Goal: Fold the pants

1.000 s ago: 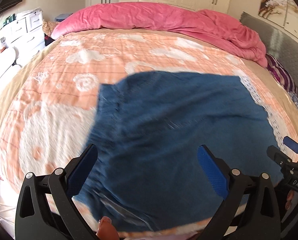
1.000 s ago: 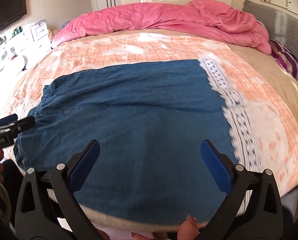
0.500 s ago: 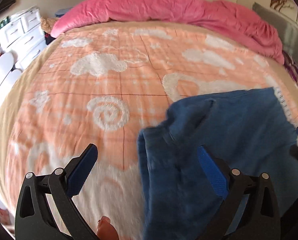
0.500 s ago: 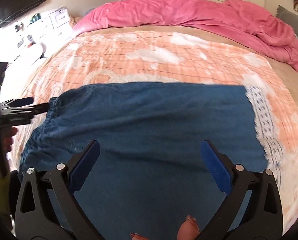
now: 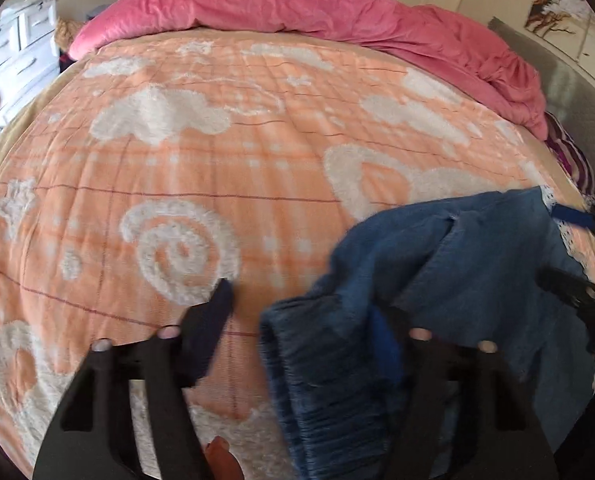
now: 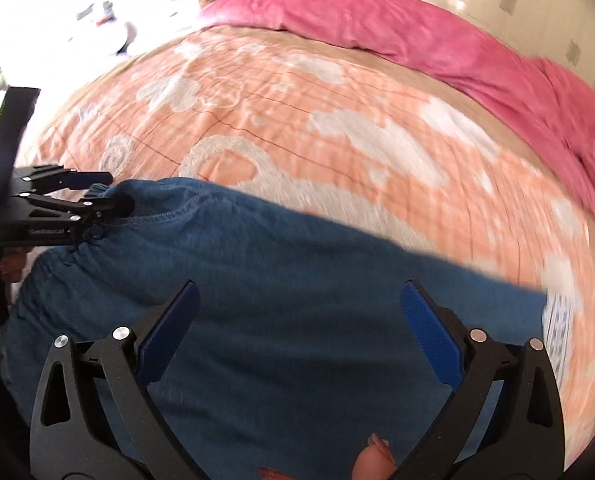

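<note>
Bedspread (image 5: pixel 185 168) blurred; left tool (image 5: pixel 301 320) just closing over pants (image 5: pixel 477 264); right tool (image 6: pixel 297 320) released.

I see the pants (image 6: pixel 297 300), blue denim with a gathered elastic waistband, spread across the peach blanket on my right camera, waistband toward nine o'clock, white lace-trimmed hem toward three o'clock. On my left camera the waistband end (image 5: pixel 337 360) bunches into a rumpled, lifted fold at five o'clock.
</note>
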`<move>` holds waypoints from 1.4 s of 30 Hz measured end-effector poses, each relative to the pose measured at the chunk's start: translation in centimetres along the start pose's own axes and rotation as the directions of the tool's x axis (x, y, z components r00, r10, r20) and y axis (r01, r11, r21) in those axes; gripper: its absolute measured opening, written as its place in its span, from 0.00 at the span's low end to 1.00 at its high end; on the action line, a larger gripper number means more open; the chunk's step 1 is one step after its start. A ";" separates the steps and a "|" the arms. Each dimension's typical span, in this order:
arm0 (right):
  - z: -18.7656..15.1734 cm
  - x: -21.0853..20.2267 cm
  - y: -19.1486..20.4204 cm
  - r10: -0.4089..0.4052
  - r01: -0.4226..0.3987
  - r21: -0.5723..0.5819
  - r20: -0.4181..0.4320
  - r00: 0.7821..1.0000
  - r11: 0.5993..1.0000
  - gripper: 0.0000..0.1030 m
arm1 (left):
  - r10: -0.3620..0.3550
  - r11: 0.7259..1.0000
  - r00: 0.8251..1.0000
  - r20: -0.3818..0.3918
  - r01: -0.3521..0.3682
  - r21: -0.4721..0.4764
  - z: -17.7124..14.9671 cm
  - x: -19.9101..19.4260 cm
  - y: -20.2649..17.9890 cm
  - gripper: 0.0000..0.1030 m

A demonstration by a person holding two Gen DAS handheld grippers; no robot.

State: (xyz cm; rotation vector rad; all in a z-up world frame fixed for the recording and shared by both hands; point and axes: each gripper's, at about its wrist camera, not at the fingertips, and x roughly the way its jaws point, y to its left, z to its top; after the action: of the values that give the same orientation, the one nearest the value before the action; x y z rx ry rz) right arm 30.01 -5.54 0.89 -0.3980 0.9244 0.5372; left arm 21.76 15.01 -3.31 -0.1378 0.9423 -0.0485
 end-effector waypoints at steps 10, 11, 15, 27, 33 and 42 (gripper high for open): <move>4.4 4.4 1.7 0.002 -0.019 -0.196 -0.084 0.996 0.980 0.92 | 0.002 1.000 0.990 0.143 -0.007 0.029 -0.4 -3.1 -0.3 0.34; 4.7 4.8 2.0 0.013 -0.035 -0.219 -0.101 0.995 0.975 0.92 | 0.008 0.999 0.987 0.159 -0.014 0.037 -0.5 -3.4 -0.4 0.34; 5.2 6.1 3.5 0.017 -0.051 -0.299 -0.117 0.993 0.953 0.92 | 0.018 0.998 0.984 0.178 -0.027 0.051 -0.6 -3.7 -0.6 0.34; 4.2 3.1 4.3 0.162 -0.164 -0.199 -0.023 0.986 0.966 0.04 | 0.048 0.997 0.977 0.208 -0.060 0.053 -1.0 -4.1 -0.3 0.34; 2.0 -1.9 4.5 0.170 -0.158 -0.115 0.099 0.980 0.981 0.04 | 0.038 0.992 0.956 0.290 -0.072 0.105 -2.1 -7.2 -1.5 0.34; -4.9 -8.8 8.0 0.167 -0.152 -0.089 0.190 0.968 0.984 0.04 | 0.032 0.982 0.928 0.372 -0.099 0.163 -8.0 -13.6 -4.5 0.37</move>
State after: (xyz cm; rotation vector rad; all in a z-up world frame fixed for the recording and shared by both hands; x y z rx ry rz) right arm 17.82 -4.10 4.82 -0.3316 0.7508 0.7467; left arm 7.40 11.18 3.61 0.0521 0.5622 -0.0428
